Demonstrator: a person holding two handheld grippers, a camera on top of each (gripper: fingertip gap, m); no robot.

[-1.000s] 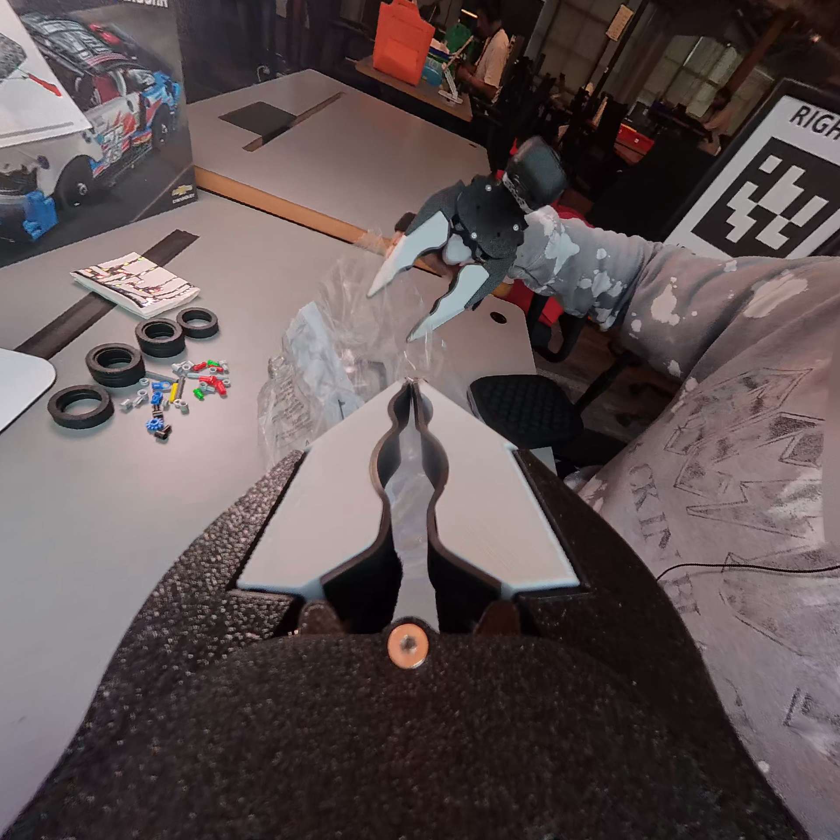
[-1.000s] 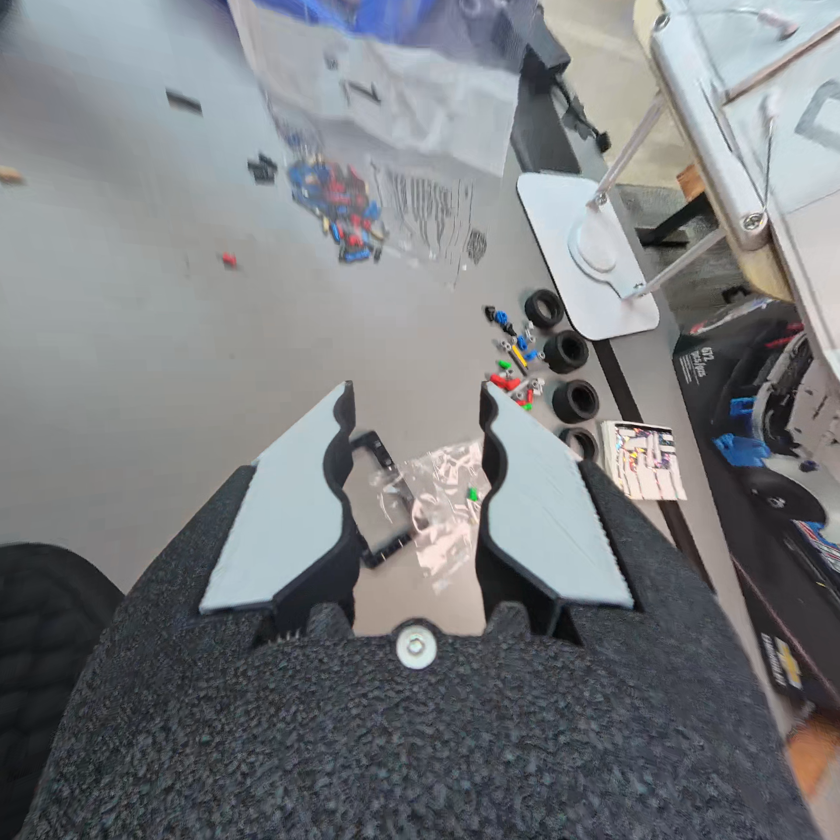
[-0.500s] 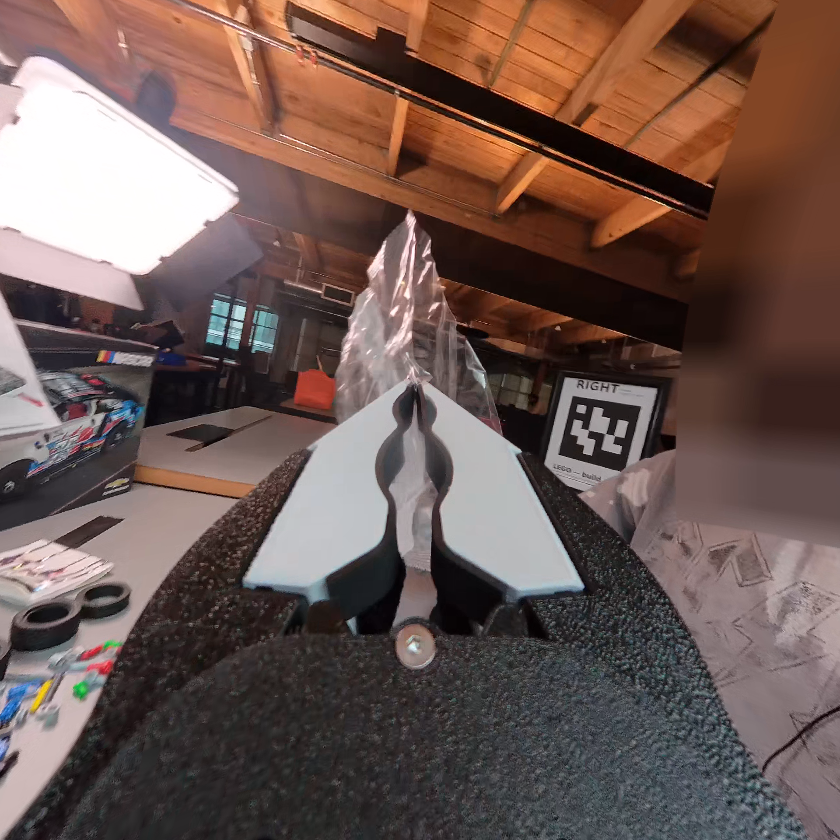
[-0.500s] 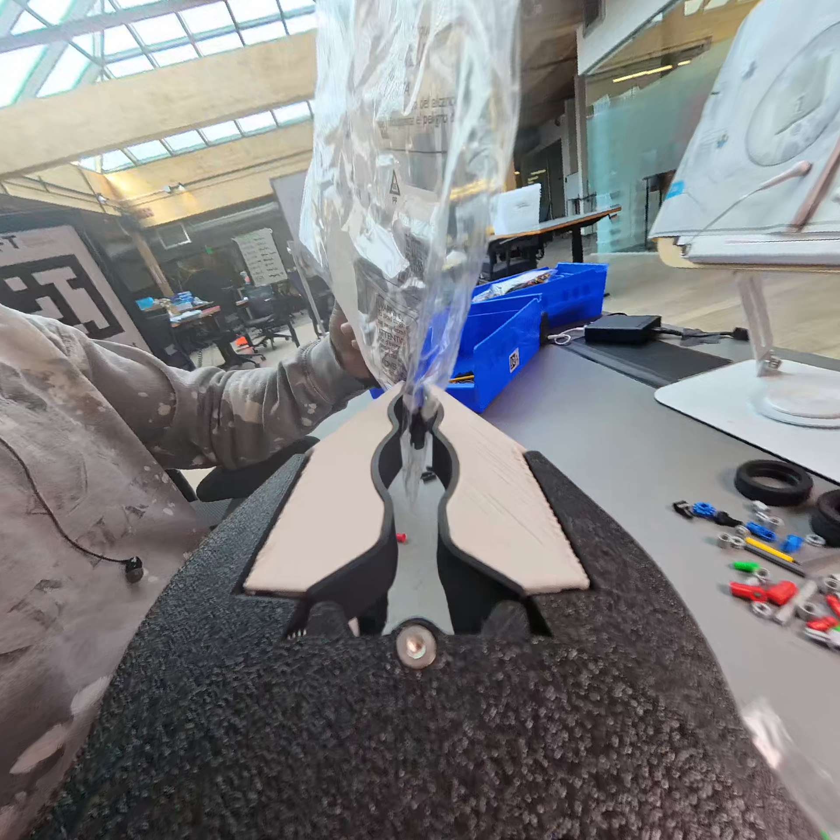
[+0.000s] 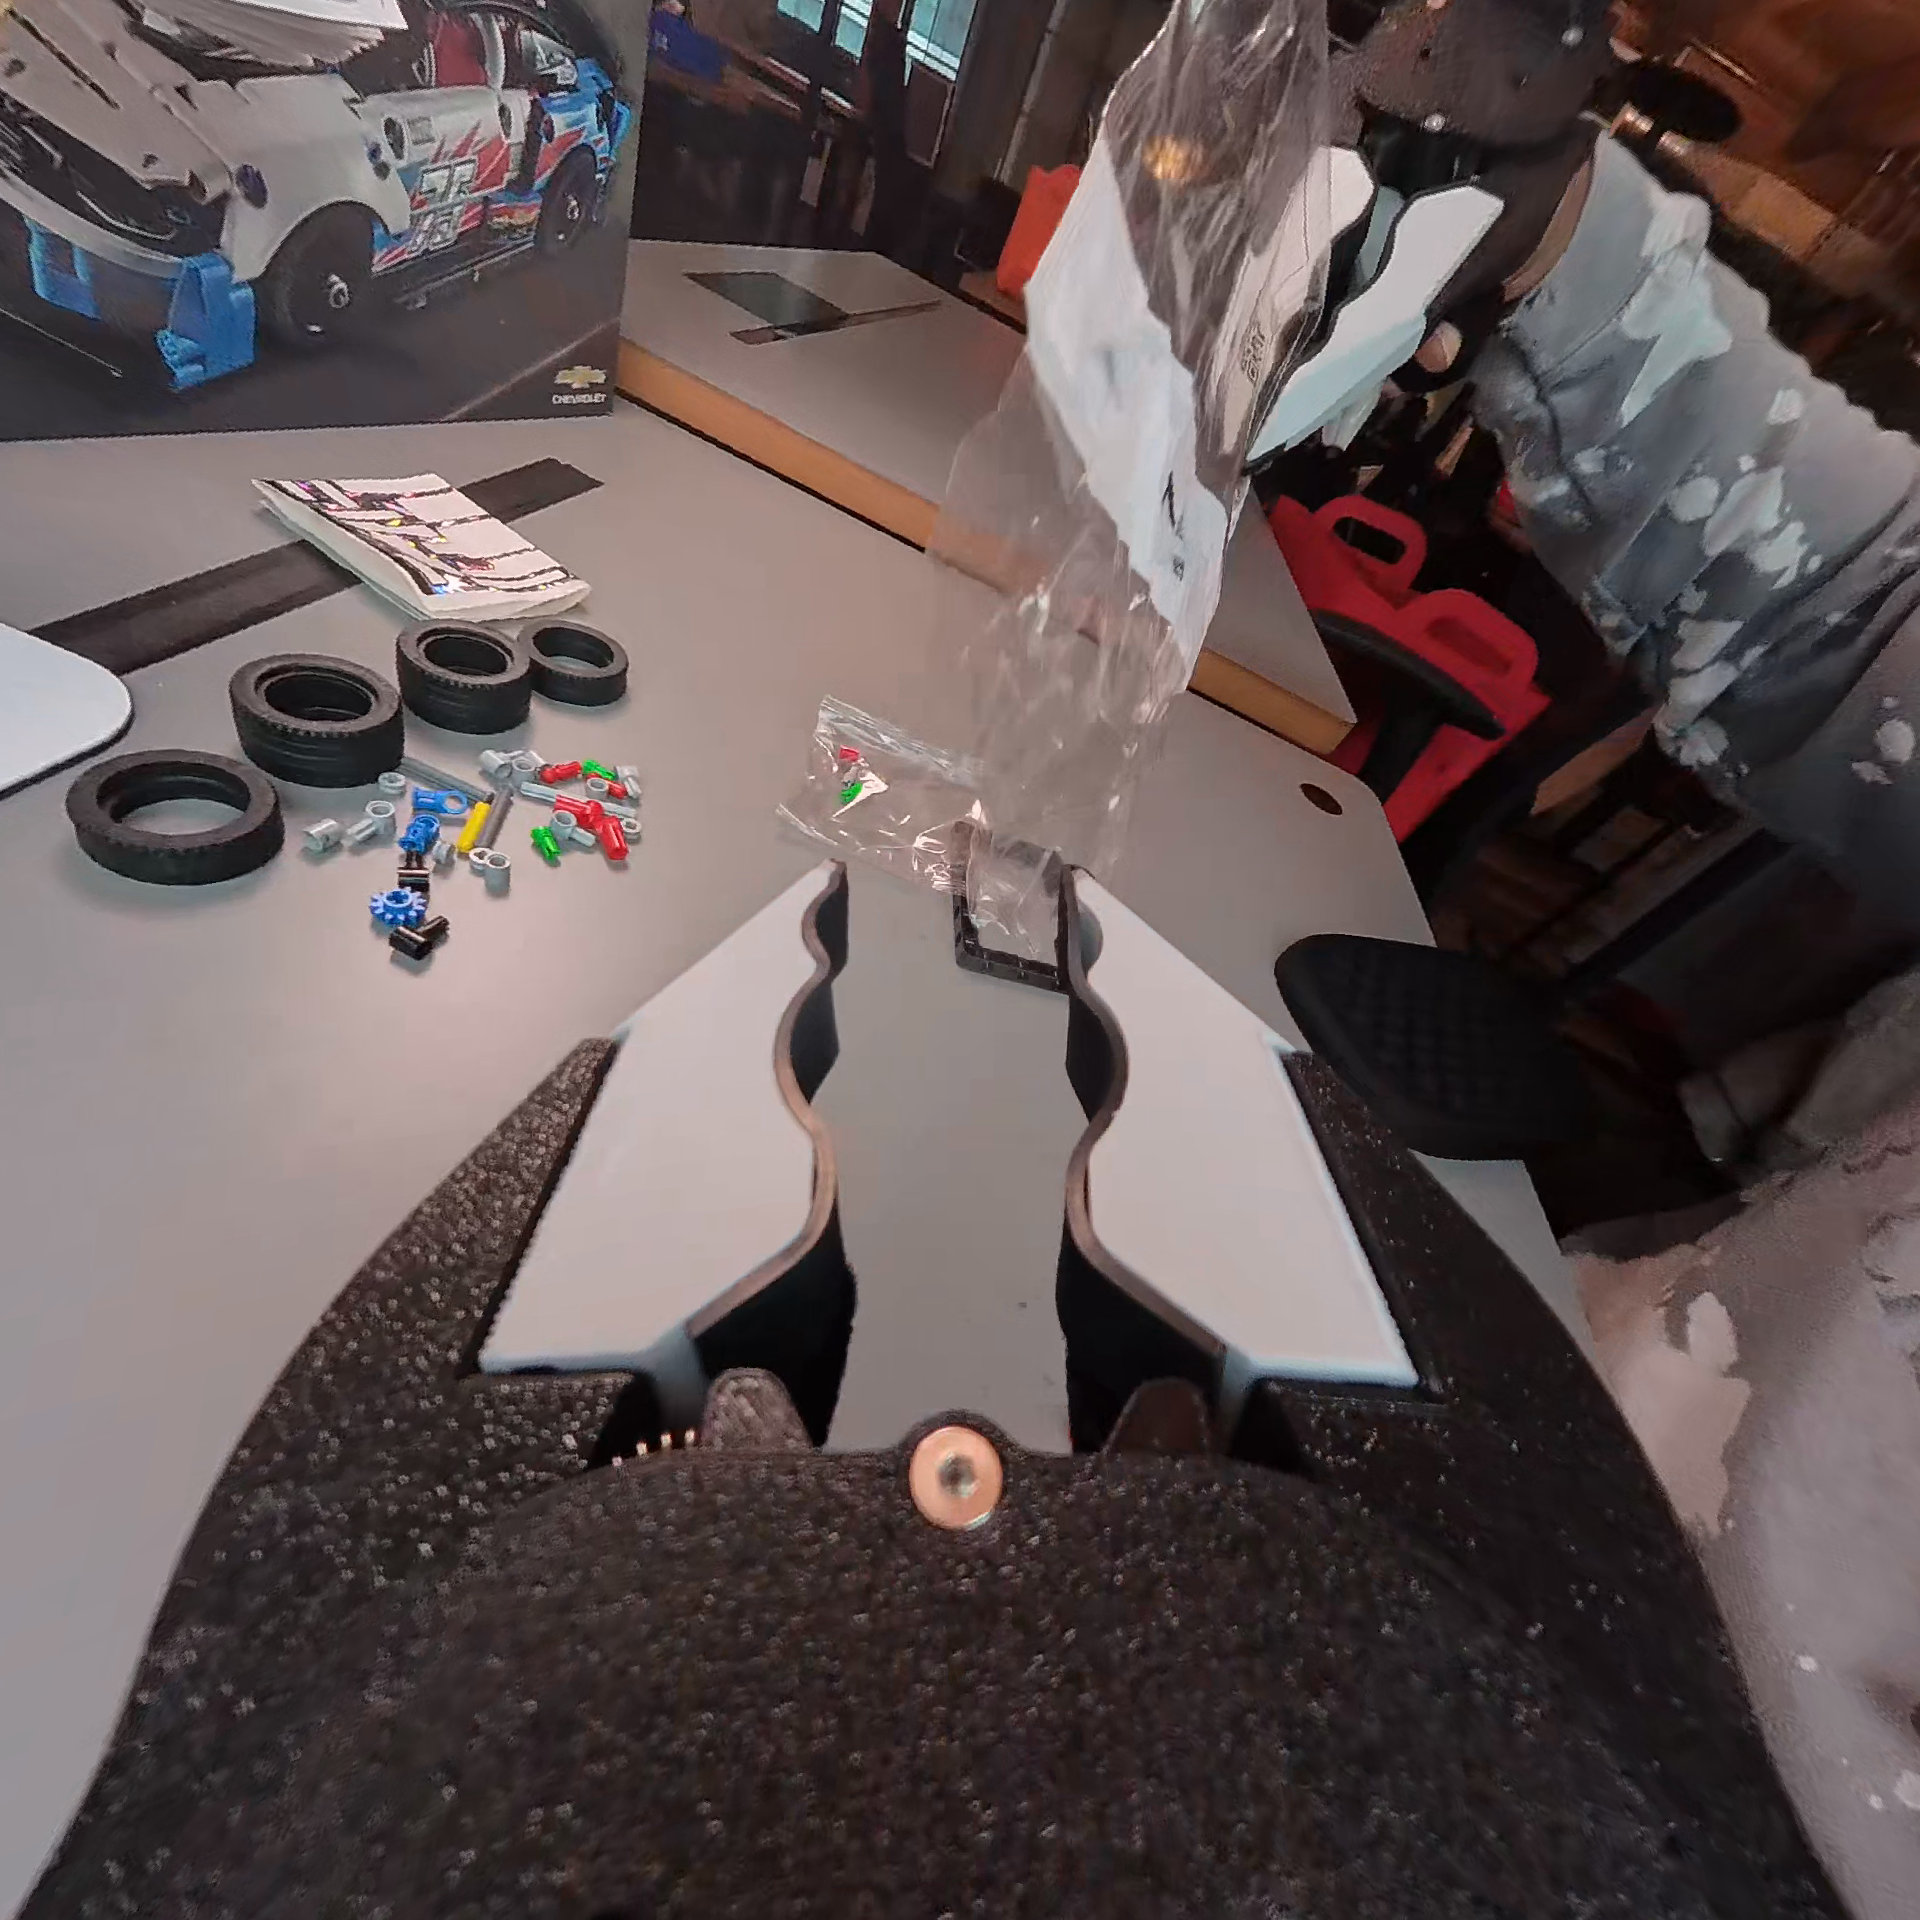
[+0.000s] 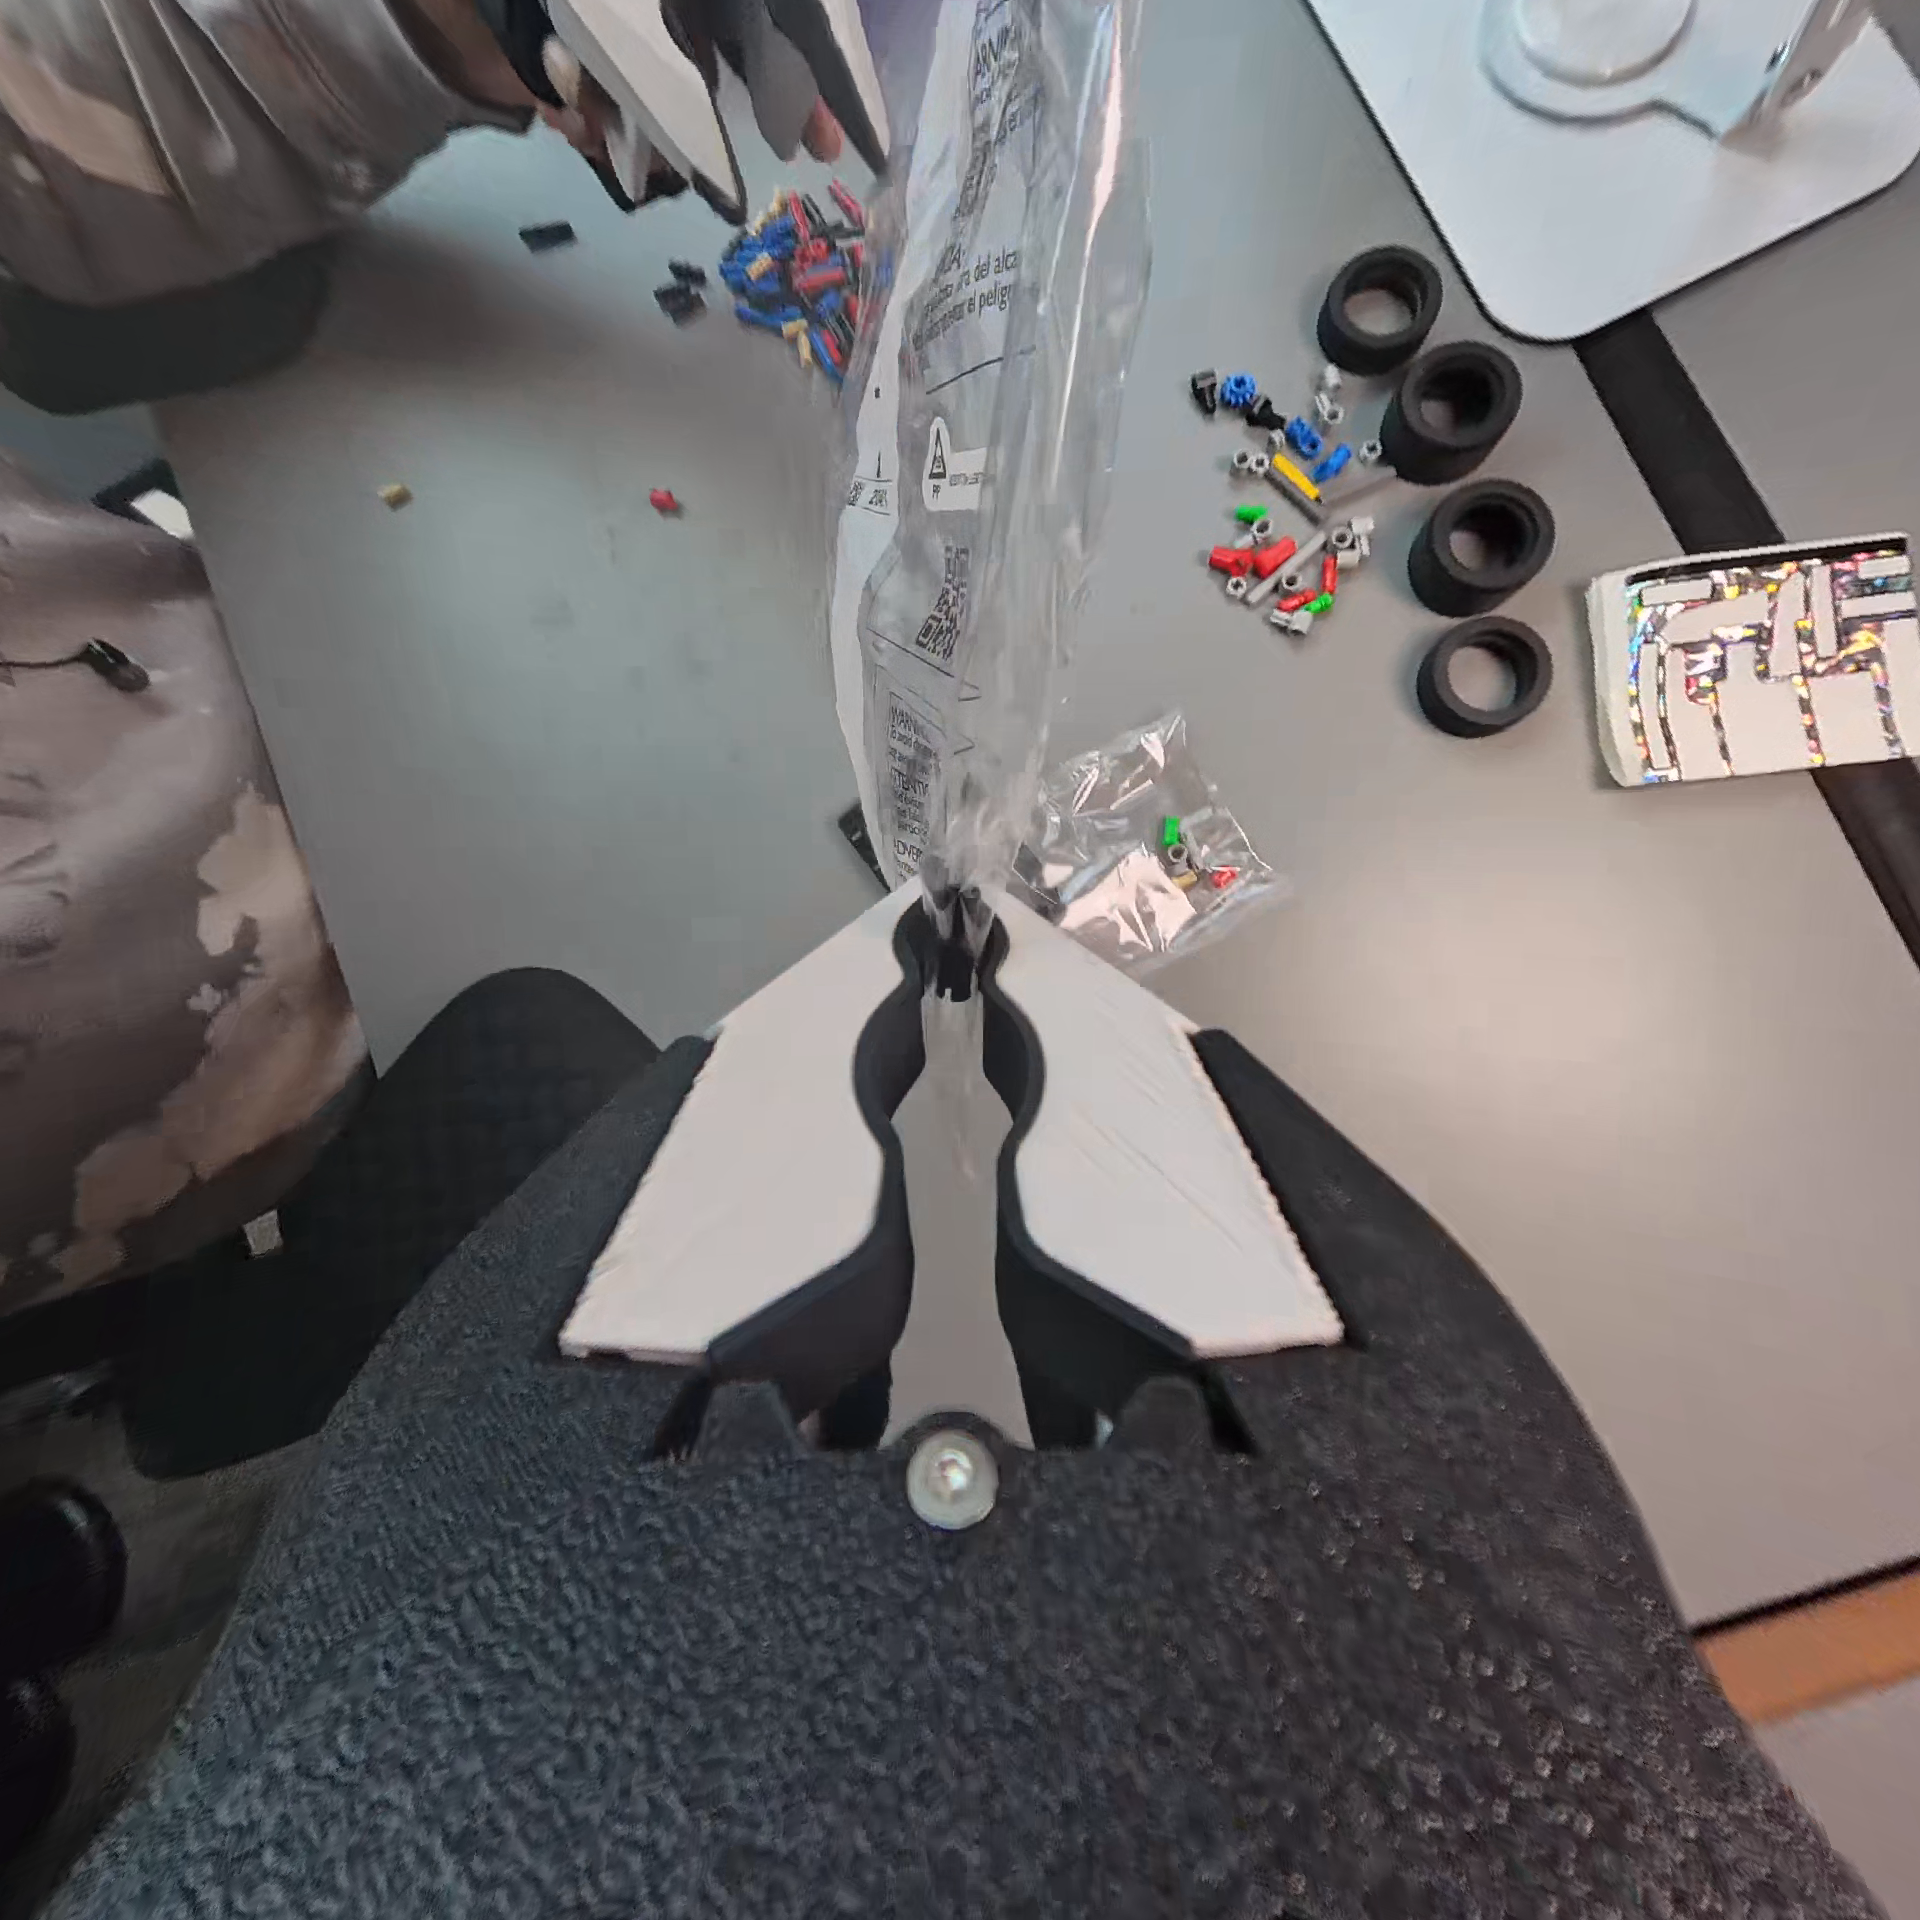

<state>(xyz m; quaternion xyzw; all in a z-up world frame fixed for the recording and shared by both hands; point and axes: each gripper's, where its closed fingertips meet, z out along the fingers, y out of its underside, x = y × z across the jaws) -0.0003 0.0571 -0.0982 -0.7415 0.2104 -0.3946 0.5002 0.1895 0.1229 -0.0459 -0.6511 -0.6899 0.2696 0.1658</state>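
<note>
A grey worktop (image 5: pixel 260 1091) carries everything here, with a large printed box (image 5: pixel 312 208) showing a race car standing at its far edge. Over it hangs a long clear plastic bag (image 6: pixel 977 416), pinched at one crumpled end between the closed jaws of the right gripper (image 6: pixel 951 935); its loose end dangles just in front of the left gripper (image 5: pixel 951 894), whose jaws stand wide apart with nothing between them. I cannot tell whether the bag's tip touches the left gripper's right finger. Four black rubber tyres (image 5: pixel 317 717) lie in a row, and a folded sticker sheet (image 5: pixel 426 540) with shiny print lies beyond them. A smaller clear bag (image 6: pixel 1153 852) with a few green, red and grey bits lies flat on the worktop just beside the right gripper's tip. Near the tyres is a scatter of small coloured connector pieces (image 5: pixel 488 821), and farther off a heap of blue, red and black pins (image 6: pixel 800 281).
</note>
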